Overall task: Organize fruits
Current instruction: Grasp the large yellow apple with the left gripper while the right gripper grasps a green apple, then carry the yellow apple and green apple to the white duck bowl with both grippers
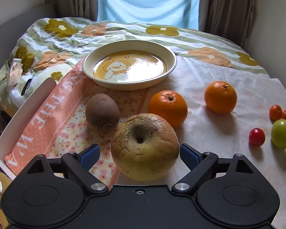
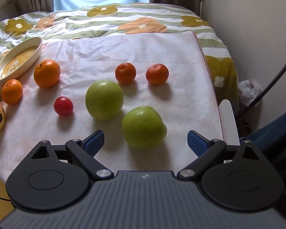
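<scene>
In the left wrist view my left gripper (image 1: pixel 139 155) is open around a wrinkled yellow apple (image 1: pixel 145 147); the right pad touches or nearly touches it, the left pad stands apart. A brown kiwi (image 1: pixel 102 111) and two oranges (image 1: pixel 167 107) (image 1: pixel 220 97) lie beyond, with an empty cream plate (image 1: pixel 97 76) behind. In the right wrist view my right gripper (image 2: pixel 145 142) is open, with a green apple (image 2: pixel 144 126) just ahead between the fingers. A second green apple (image 2: pixel 104 100), a red tomato (image 2: pixel 63 106) and two small tangerines (image 2: pixel 125 73) (image 2: pixel 157 74) lie further on.
The fruit lies on a pale cloth (image 2: pixel 162 47) over a flowered quilt (image 2: pixel 108 21). A pink printed cloth (image 1: pixel 47 114) in a white tray (image 1: pixel 24 114) lies at the left. A wall (image 2: pixel 257 38) and a cable (image 2: pixel 272 82) stand at the right.
</scene>
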`<action>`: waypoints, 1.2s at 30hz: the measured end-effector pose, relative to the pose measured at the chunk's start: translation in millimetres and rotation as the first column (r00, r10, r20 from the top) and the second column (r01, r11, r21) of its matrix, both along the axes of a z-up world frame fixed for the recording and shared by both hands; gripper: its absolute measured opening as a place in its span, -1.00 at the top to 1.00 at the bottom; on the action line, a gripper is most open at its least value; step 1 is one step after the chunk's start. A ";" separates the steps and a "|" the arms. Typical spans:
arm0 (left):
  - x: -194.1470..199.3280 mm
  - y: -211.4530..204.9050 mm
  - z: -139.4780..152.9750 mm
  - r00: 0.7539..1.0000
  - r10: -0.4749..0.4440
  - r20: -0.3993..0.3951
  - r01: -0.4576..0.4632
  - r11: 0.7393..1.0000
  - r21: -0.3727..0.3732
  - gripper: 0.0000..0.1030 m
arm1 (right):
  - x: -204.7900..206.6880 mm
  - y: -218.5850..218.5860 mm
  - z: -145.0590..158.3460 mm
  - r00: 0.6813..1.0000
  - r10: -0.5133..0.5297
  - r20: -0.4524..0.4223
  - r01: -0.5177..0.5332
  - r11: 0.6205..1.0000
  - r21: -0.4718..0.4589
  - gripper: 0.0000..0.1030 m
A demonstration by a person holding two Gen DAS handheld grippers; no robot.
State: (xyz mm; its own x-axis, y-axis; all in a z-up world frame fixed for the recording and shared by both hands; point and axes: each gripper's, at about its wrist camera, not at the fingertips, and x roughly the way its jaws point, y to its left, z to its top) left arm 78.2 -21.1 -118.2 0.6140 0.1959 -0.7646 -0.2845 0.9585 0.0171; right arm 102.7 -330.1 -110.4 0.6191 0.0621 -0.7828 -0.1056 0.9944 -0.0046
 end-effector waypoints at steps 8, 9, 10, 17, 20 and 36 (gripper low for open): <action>6.7 -2.5 -3.7 1.000 0.022 -0.004 -0.022 1.000 -0.005 -0.62 | 14.2 -2.8 -7.4 0.999 0.044 -0.002 -0.044 0.999 -0.003 -0.96; 7.2 -3.3 -3.8 1.000 0.017 -0.005 -0.017 1.000 -0.004 -0.56 | 15.4 -3.2 -8.1 0.999 0.048 -0.003 -0.048 0.999 -0.002 -0.94; 7.9 -4.1 -4.1 1.000 0.012 -0.006 -0.012 1.000 -0.005 -0.52 | 16.3 -3.7 -8.7 0.999 0.052 -0.005 -0.052 0.999 0.001 -0.89; 7.9 -7.6 -5.3 1.000 0.015 -0.003 -0.015 1.000 0.015 -0.51 | 19.8 -6.4 -12.1 0.997 0.082 -0.012 -0.082 0.997 0.016 -0.53; 7.6 -9.5 -5.6 1.000 0.010 -0.002 -0.010 1.000 0.023 -0.51 | 20.3 -8.3 -12.6 0.995 0.098 -0.016 -0.097 0.994 0.042 -0.35; -14.9 -13.5 12.7 0.999 0.016 0.038 -0.016 1.000 0.006 -0.51 | 8.7 -12.3 6.0 0.992 0.124 0.038 -0.126 0.990 0.058 -0.33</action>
